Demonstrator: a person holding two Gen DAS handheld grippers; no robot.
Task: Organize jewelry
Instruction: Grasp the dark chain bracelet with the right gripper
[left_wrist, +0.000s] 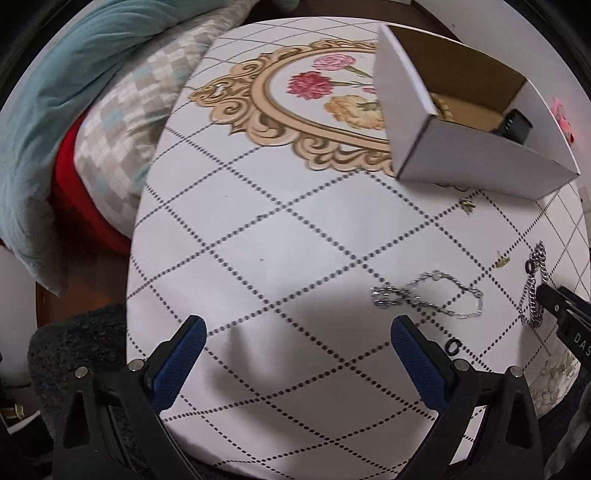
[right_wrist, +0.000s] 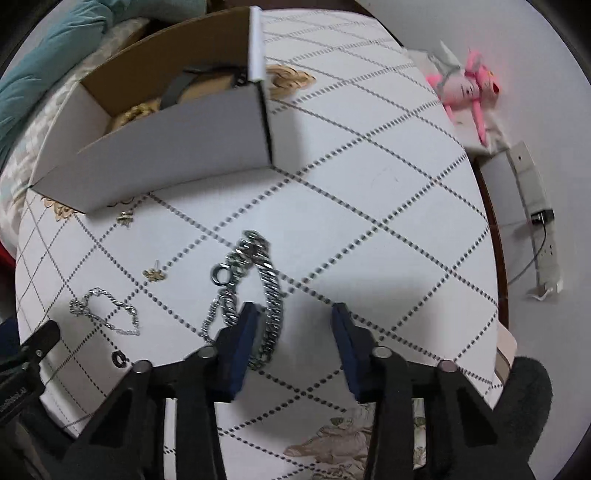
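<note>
An open white cardboard box (left_wrist: 476, 162) (right_wrist: 177, 147) stands on the round patterned table (left_wrist: 280, 236) (right_wrist: 369, 206) and holds a dark strap and gold pieces. A thick silver chain (right_wrist: 266, 295) (left_wrist: 535, 288) lies right by my right gripper (right_wrist: 293, 317), which is open, its left finger over the chain. A thin silver chain (left_wrist: 436, 295) (right_wrist: 107, 314) lies ahead-right of my open, empty left gripper (left_wrist: 295, 328). Two small gold earrings (right_wrist: 155, 273) (left_wrist: 467, 205) and a small black ring (left_wrist: 453, 345) (right_wrist: 119, 358) lie loose on the table.
Pillows and a teal blanket (left_wrist: 74, 110) sit past the table's left edge. A pink plush toy (right_wrist: 469, 85) and a power strip (right_wrist: 535, 206) lie on the floor to the right.
</note>
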